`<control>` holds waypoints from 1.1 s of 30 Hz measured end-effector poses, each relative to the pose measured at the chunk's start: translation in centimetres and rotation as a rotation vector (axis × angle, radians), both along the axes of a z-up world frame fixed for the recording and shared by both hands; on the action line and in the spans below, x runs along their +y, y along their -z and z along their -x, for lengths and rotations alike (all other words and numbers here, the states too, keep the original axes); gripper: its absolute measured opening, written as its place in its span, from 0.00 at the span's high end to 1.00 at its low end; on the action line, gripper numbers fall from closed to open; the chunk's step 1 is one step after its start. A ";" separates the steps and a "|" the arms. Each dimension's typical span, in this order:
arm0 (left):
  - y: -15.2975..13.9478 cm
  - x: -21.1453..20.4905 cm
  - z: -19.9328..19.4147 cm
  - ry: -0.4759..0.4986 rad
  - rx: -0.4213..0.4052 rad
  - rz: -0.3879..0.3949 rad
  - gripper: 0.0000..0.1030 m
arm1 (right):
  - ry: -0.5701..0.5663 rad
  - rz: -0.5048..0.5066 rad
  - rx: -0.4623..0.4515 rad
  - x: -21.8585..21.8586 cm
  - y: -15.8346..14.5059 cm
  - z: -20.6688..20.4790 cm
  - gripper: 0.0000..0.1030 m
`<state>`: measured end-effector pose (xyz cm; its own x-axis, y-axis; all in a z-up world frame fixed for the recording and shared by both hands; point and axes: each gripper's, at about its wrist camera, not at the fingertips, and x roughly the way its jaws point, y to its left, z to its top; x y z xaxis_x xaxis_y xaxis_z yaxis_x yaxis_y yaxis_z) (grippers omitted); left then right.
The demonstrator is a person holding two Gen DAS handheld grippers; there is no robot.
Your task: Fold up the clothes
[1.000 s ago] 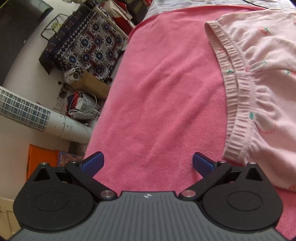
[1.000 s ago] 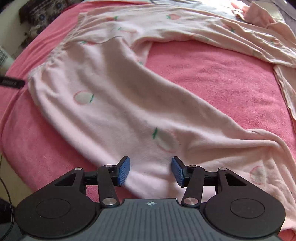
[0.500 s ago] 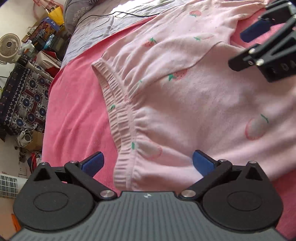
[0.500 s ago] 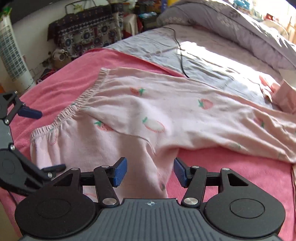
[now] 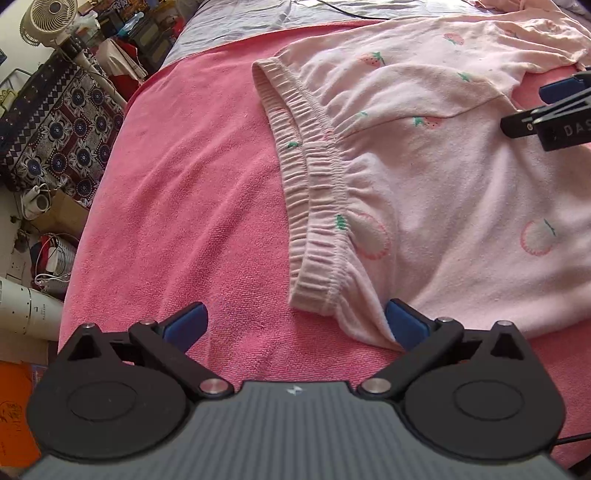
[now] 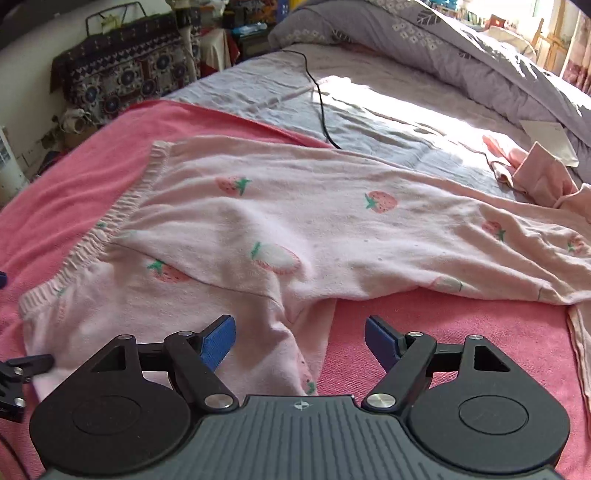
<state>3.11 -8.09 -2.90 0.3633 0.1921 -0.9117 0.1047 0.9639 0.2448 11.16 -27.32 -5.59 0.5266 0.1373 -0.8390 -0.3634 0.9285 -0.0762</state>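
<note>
Pale pink pyjama trousers with strawberry print [image 5: 424, 155] [image 6: 303, 229] lie spread on a pink towel [image 5: 192, 177] [image 6: 443, 339] on the bed. Their ribbed waistband [image 5: 314, 184] [image 6: 110, 221] faces the left side. My left gripper [image 5: 295, 325] hovers open over the near waistband corner, which lies between its blue pads [image 5: 186, 323]. My right gripper [image 6: 301, 341] stands over the crotch and the near leg; its jaws are opening, with cloth below them but not pinched. The right gripper's finger [image 5: 554, 110] shows at the right edge of the left wrist view.
A grey sheet [image 6: 369, 110] with a black cable [image 6: 317, 92] and a grey quilt [image 6: 480, 55] lie beyond the towel. Another pink garment [image 6: 535, 173] is bunched at the far right. Left of the bed are a patterned bag [image 5: 55, 122], a fan [image 5: 48, 18] and floor clutter.
The left gripper swung from bare towel to the waistband corner. The right gripper moved from the leg up to the crotch, and its jaws widened.
</note>
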 end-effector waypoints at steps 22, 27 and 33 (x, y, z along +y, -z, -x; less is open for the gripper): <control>-0.4 5.5 3.3 -0.111 0.042 -0.049 0.00 | -0.503 -0.101 0.049 10.3 0.0 -1.3 0.64; -1.9 5.7 3.3 -0.094 0.003 -0.188 0.00 | -0.461 -0.090 0.016 12.2 0.4 -0.7 0.63; -2.9 6.8 -0.3 -0.148 -0.077 -0.161 0.00 | -0.176 -0.121 0.042 2.5 -1.3 1.1 0.51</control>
